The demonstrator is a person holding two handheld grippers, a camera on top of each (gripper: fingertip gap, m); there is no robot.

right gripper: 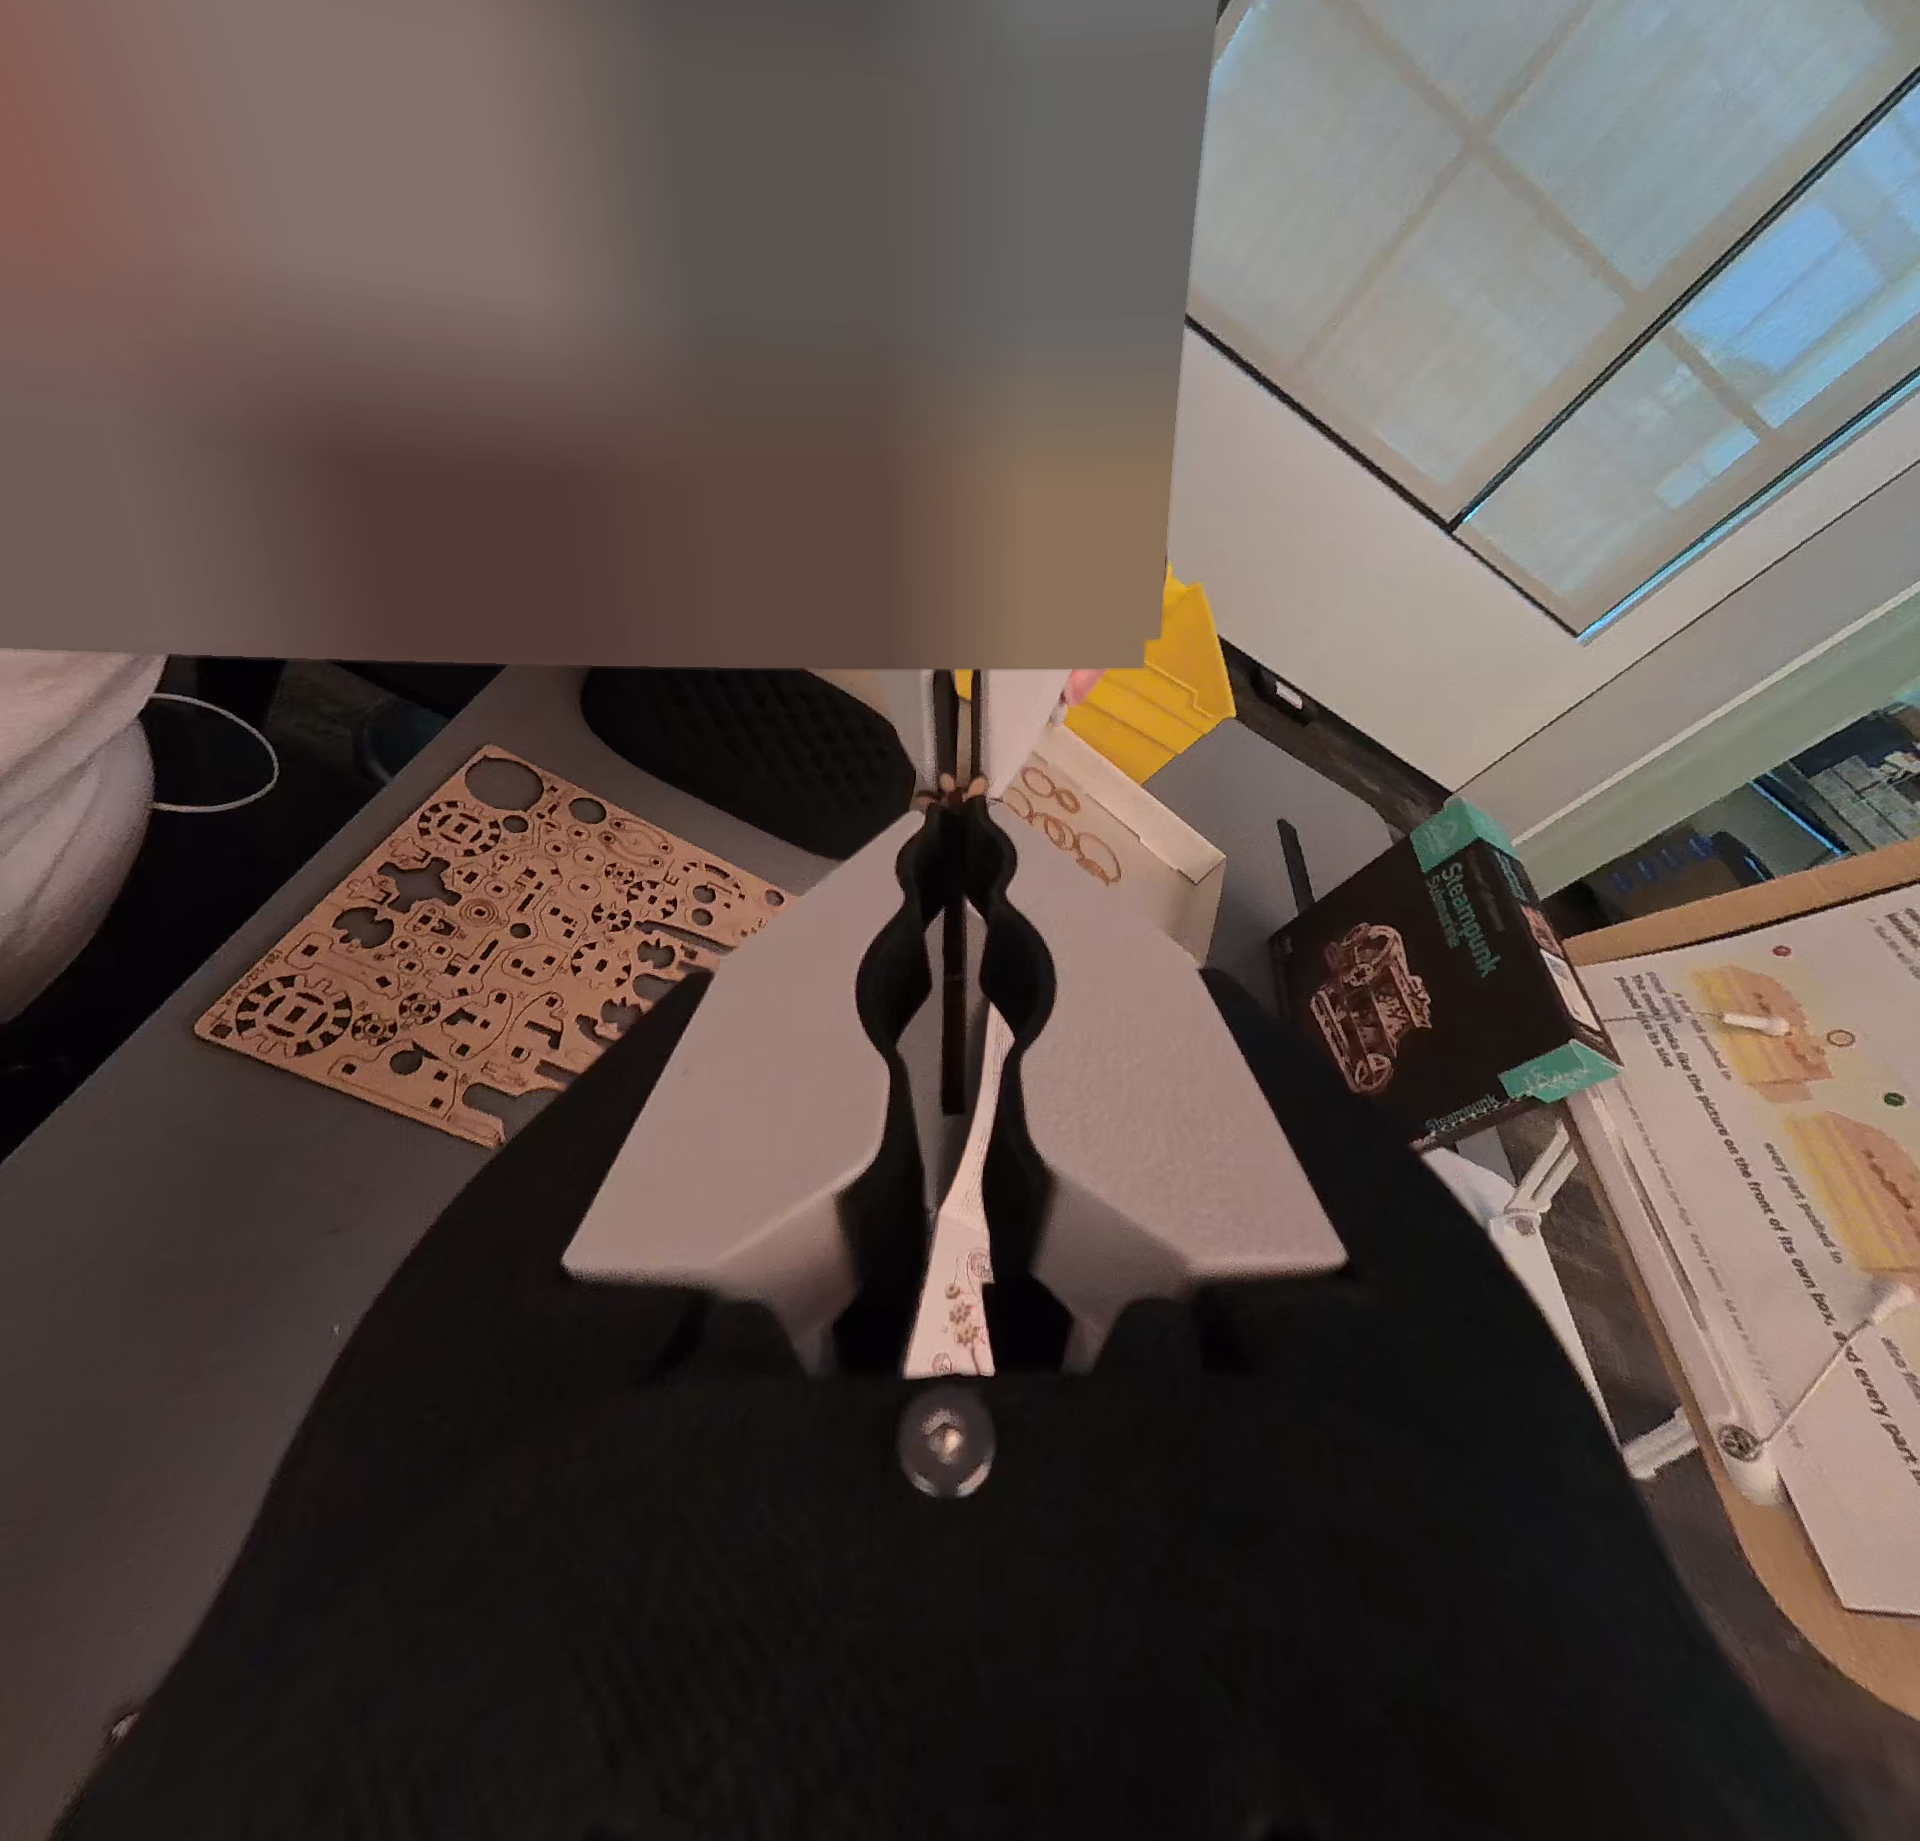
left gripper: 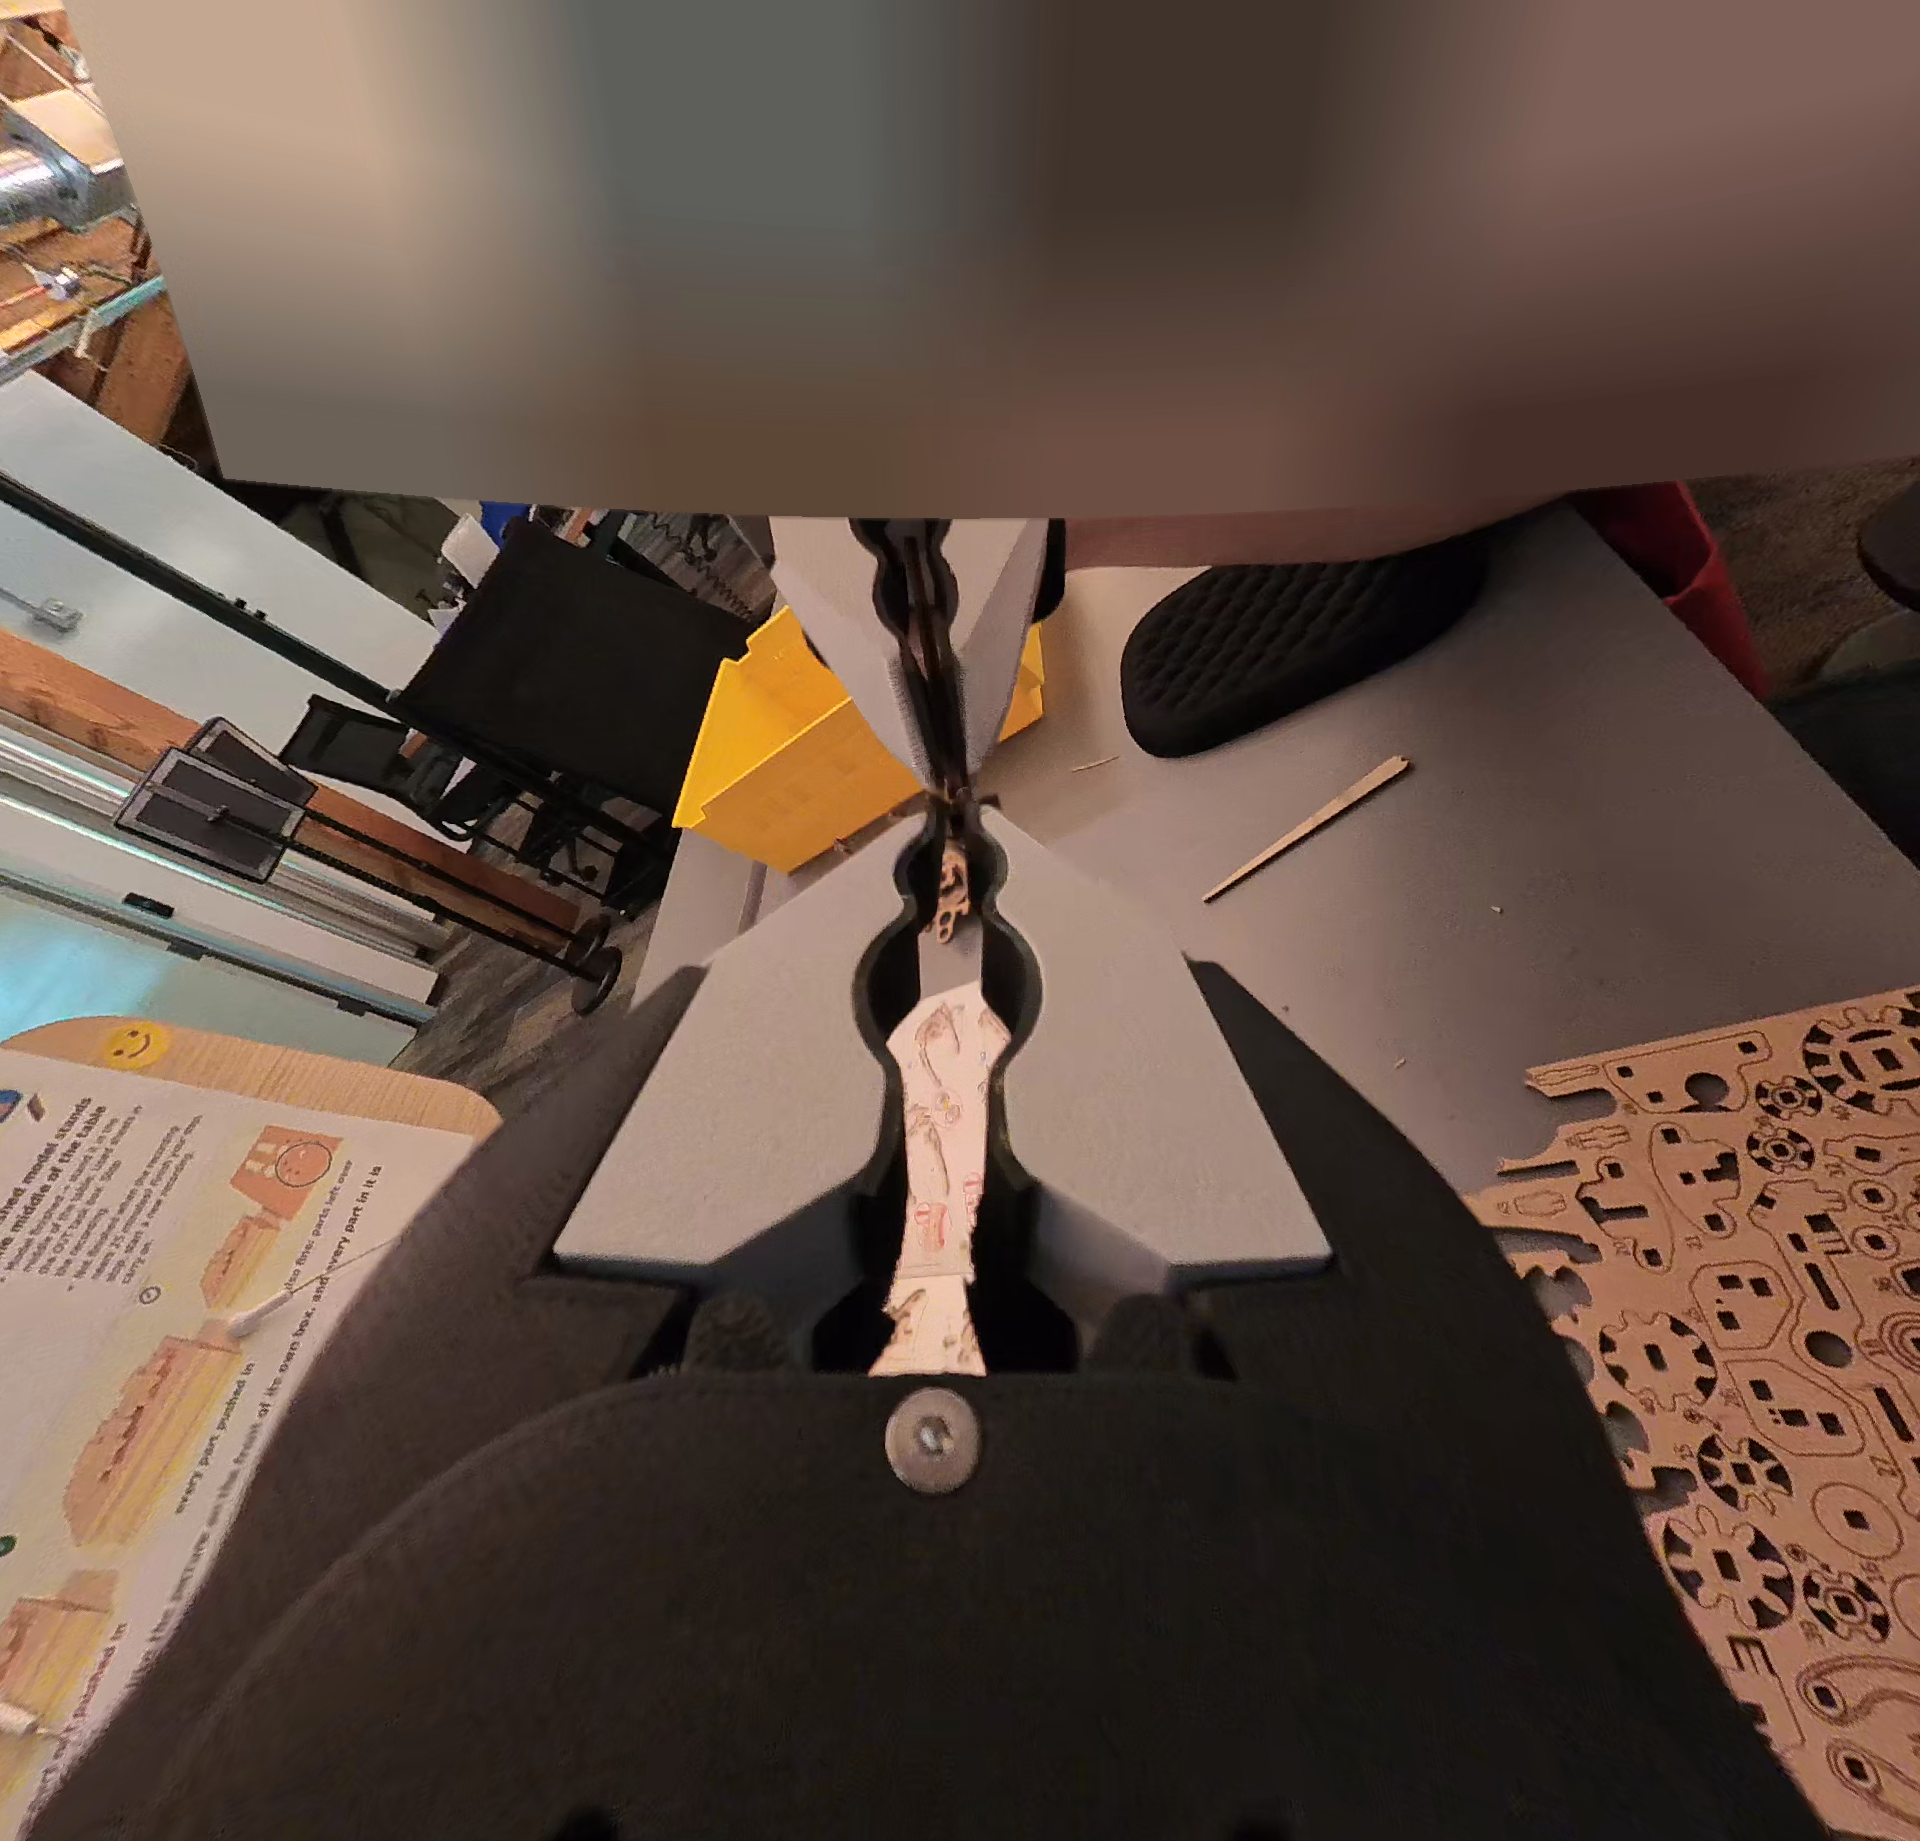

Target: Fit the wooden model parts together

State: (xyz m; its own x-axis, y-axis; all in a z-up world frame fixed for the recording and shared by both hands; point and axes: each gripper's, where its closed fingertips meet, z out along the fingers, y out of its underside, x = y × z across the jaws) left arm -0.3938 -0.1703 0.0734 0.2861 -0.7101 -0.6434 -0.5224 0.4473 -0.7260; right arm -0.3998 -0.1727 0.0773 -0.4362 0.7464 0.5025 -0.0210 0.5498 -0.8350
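Note:
My left gripper (left gripper: 948,820) is shut on a small pale wooden part (left gripper: 951,898) with holes, held upright between its fingers. My right gripper (right gripper: 951,817) is shut on a thin flat wooden part (right gripper: 951,970) seen edge-on as a dark strip. In the left wrist view the right gripper (left gripper: 940,778) comes in from the far side, tip to tip with the left one. The two parts meet at the fingertips, above the grey table (left gripper: 1455,908). How the joint sits is hidden by the fingers.
A punched-out wooden parts sheet (left gripper: 1766,1324) (right gripper: 468,950) lies on the table. Also there are a loose wooden stick (left gripper: 1309,825), a black wrist rest (left gripper: 1278,648), a yellow bin (left gripper: 790,763), the dark model box (right gripper: 1444,981) and an instruction board (left gripper: 208,1272) (right gripper: 1787,1168). The tips of both grippers are at nearly the same place.

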